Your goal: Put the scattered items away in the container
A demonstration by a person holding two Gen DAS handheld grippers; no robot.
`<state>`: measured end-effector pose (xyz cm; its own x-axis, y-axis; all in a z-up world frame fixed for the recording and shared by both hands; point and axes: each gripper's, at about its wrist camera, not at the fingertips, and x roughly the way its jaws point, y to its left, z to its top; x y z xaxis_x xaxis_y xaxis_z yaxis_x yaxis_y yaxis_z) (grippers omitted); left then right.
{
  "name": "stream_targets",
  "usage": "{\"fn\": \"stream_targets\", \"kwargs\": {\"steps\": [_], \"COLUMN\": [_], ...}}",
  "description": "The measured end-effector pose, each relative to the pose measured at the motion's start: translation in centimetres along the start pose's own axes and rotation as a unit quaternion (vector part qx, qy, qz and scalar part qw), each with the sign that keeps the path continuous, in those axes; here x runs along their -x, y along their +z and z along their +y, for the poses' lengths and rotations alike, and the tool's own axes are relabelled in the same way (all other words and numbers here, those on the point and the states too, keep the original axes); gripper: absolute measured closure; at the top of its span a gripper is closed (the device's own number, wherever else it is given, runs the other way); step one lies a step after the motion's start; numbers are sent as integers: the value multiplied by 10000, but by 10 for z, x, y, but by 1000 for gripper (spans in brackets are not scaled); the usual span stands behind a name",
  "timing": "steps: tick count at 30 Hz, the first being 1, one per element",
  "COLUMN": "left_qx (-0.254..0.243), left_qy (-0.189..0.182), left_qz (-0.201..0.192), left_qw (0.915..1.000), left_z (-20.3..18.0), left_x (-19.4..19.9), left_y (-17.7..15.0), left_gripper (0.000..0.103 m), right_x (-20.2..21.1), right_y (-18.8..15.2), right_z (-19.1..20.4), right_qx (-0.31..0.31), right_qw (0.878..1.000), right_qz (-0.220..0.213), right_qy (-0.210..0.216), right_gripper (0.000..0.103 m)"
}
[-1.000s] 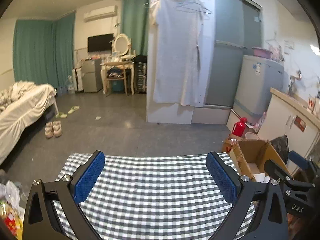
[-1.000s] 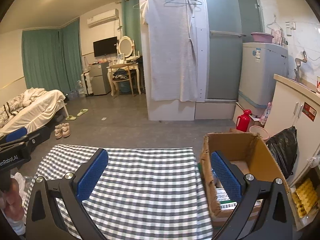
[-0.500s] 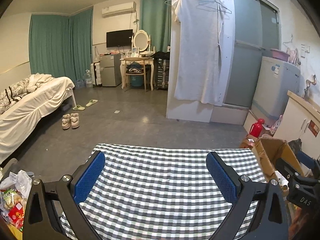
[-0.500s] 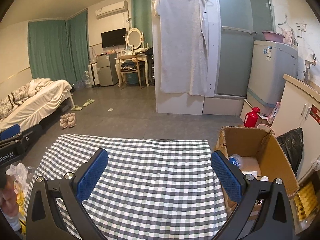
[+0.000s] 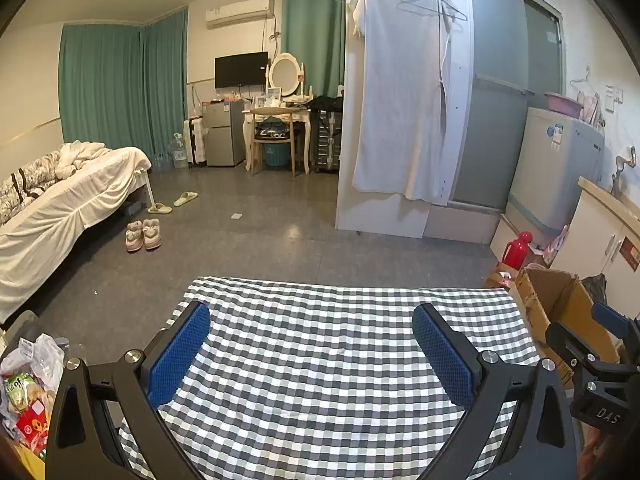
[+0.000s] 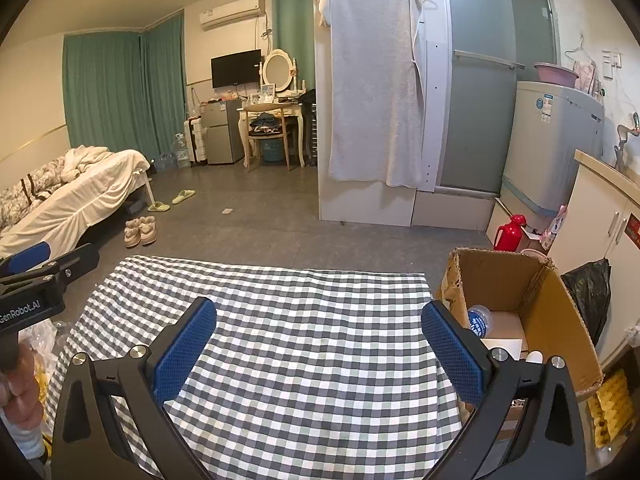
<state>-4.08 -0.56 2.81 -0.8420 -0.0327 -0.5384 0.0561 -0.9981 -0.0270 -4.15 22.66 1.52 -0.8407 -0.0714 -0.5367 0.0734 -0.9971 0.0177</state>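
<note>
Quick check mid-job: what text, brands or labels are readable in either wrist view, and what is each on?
"DAS": on the body of the right claw, left wrist view.
"GenRobot.AI", first letter cut off: on the body of the left claw, right wrist view.
Washing machine stickers: too small to read.
Red cabinet sign: unreadable.
Bottle label in the cardboard box: blurred.
Snack packets: print illegible.

left black two-finger gripper (image 5: 311,350): 2 blue textured pads (image 5: 178,354), silver screws, white "GenRobot.AI" lettering on its side | right black two-finger gripper (image 6: 319,346): 2 matching blue pads (image 6: 452,354), silver screws, white "DAS" marking on its body
</note>
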Motion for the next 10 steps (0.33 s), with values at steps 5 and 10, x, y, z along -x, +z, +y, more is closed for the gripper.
{"fn": "stream_targets", "kwargs": {"steps": [5,10], "left_qx": [-17,-35], "left_qy": [-20,-24], "left_qz": [48,102], "left_qw": [10000,9999], "left_z": [-3,-5], "left_x": [-1,-5], "left_y": [-2,-4], "left_gripper": [0,0], "right_x": [-1,-2], "right_y": [-2,-3], "right_z": [0,0], "right_qx": [-5,-26], "right_qw": [10000,10000], "right_qz": [10,27], "right_qy": [-21,-20], "right_gripper": [0,0]}}
